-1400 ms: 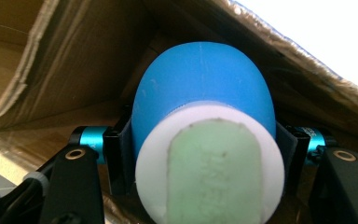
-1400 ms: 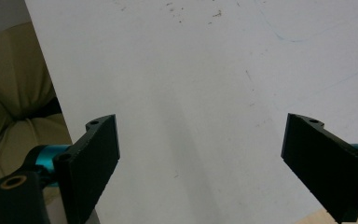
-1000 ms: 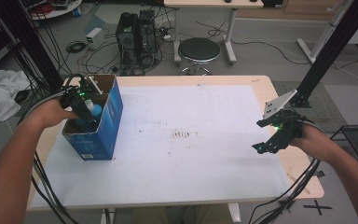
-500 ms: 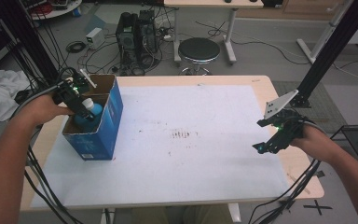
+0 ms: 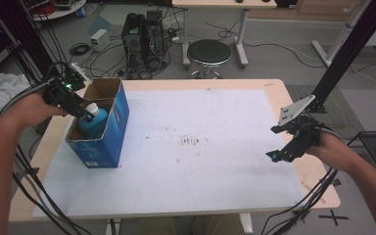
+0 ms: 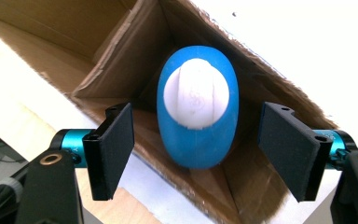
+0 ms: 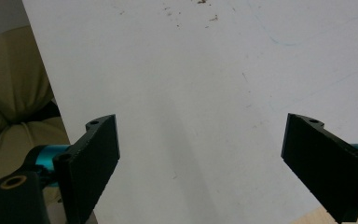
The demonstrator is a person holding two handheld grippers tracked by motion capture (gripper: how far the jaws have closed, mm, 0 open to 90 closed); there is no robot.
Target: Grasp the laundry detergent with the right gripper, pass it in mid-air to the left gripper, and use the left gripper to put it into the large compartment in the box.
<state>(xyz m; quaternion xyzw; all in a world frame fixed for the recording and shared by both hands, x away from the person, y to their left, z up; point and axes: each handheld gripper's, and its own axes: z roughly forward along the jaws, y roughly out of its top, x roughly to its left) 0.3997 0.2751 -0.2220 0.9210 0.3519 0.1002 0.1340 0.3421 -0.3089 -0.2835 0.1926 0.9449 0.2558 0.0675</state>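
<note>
Over at the left edge of the surface (image 5: 176, 171) stands a blue cardboard box (image 5: 108, 139), open at the top, its outside printed glossy blue and its inside plain brown card with rough, slightly torn edges. A card divider splits it into two compartments. The far compartment looks bare brown inside. In the near compartment stands a blue bottle (image 5: 92, 122), upright, smooth plastic with a rounded oval body and a round white cap (image 5: 93, 108) on top; from the left gripper view the cap (image 6: 196, 93) is a flat white disc set on the blue oval of the bottle (image 6: 196, 140), which leans close against the card walls of its corner.

The left gripper (image 5: 81, 110) hangs just over the bottle at the box's left rim. Its jaws have just been opening; the flat black pads (image 6: 116, 149) stand apart on either side of the bottle with clear gaps, touching nothing, so the bottle rests free in the box.

The surface itself is pale wood covered by a wide white sheet, matte, marked near its middle with small brown specks (image 5: 191, 141).

At the right edge a hand holds the right gripper (image 5: 280, 155) low over the white sheet, a grey three-cornered plate (image 5: 296, 110) on its top. Its jaws stand wide apart with nothing between them, only the bare sheet (image 7: 191, 116) beneath.
</note>
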